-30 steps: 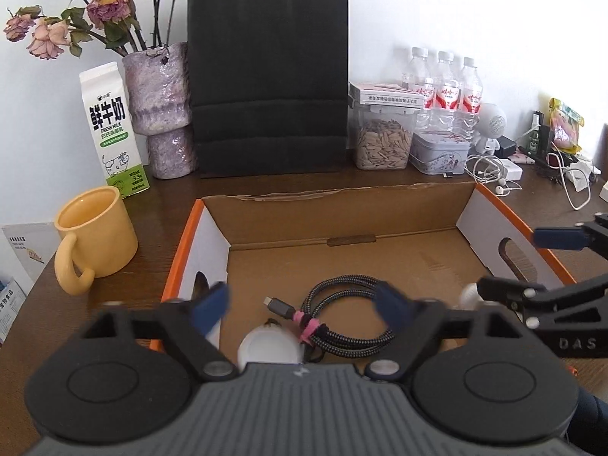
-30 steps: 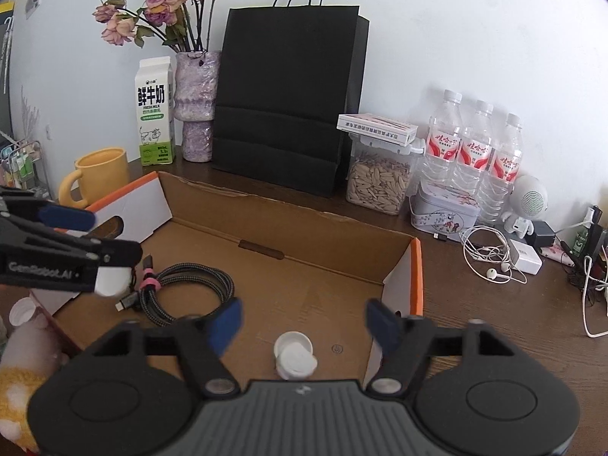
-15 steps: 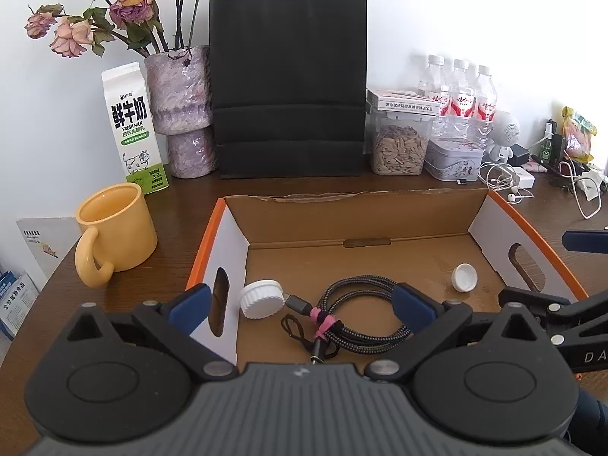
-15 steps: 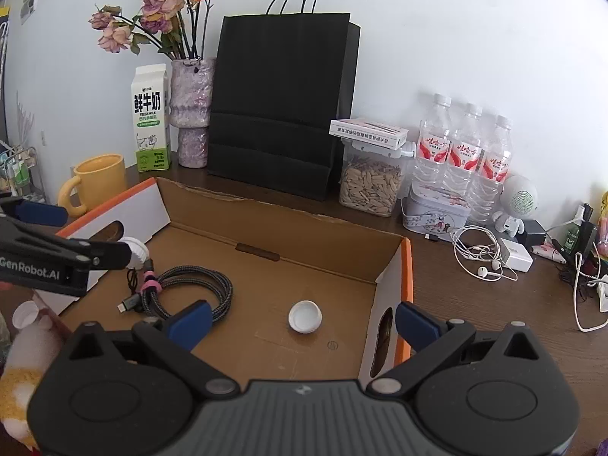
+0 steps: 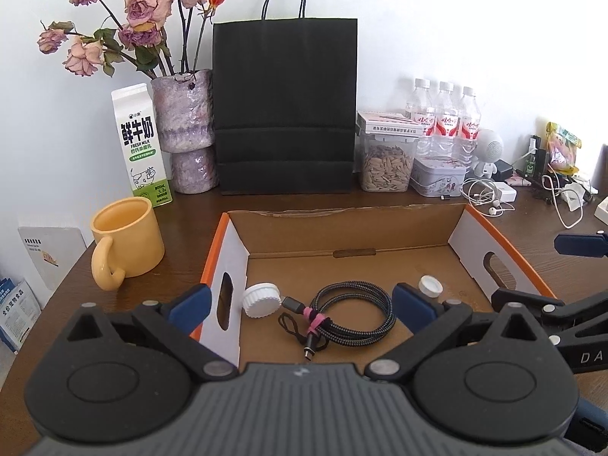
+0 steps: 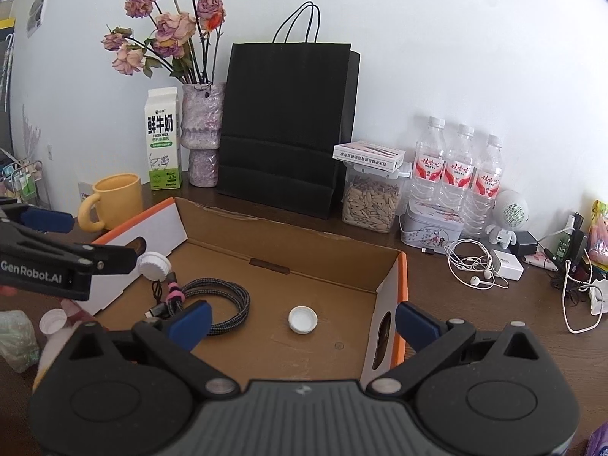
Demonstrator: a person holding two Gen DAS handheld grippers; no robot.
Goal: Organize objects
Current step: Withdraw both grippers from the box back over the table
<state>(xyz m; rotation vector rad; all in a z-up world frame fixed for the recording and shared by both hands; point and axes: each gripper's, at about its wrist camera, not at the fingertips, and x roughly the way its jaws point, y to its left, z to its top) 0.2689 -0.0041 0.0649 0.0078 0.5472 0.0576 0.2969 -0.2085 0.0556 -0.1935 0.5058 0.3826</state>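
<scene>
Left wrist view: your left gripper (image 5: 300, 300) has its fingers (image 5: 190, 304) spread wide and empty. Between them, inside the box (image 5: 235, 250), lies the coiled cable (image 5: 353, 313); the big cap (image 5: 262, 299) sits just inside the left finger, the small cap (image 5: 430, 286) just beyond the right one. Your right gripper (image 6: 302, 321) is likewise released, the small cap (image 6: 302, 319) lying between its fingers.

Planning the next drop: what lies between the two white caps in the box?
The coiled braided cable lies between the ribbed cap and the small cap, in both views.
</scene>
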